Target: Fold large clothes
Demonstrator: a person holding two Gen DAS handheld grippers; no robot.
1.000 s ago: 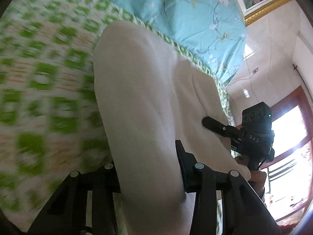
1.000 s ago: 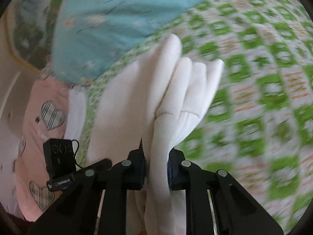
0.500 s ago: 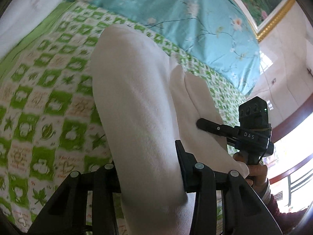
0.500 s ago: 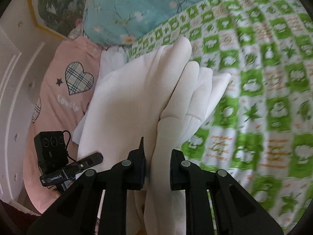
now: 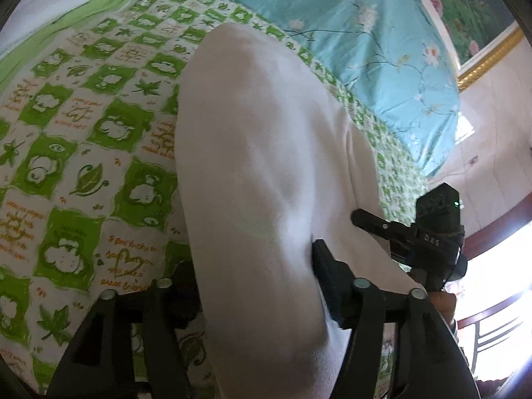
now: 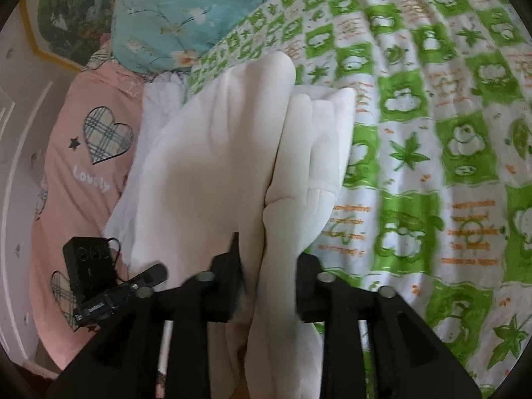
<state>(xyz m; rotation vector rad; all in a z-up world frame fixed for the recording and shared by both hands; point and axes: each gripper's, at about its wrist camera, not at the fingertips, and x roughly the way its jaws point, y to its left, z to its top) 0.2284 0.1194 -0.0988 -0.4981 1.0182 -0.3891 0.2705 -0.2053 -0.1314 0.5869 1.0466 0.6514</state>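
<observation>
Moved: both grippers have swung across the bed since a second ago.
Garment: folded white fleece garment (image 5: 252,173) on green-and-white checked bedsheet (image 5: 83,139).
Left gripper (image 5: 256,282): jaws opening, fleece between them.
Right gripper (image 6: 267,286): jaws opening, folds between them.

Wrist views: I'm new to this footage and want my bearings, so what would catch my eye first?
A bulky white garment fills the middle of both views, lying folded on a green-and-white checked bedsheet, with cloth between the fingers of both the left gripper and the right gripper, whose fingers are opening. Behind it lie a turquoise floral quilt and, at the left of the right wrist view, a pink pillow with plaid hearts.
</observation>
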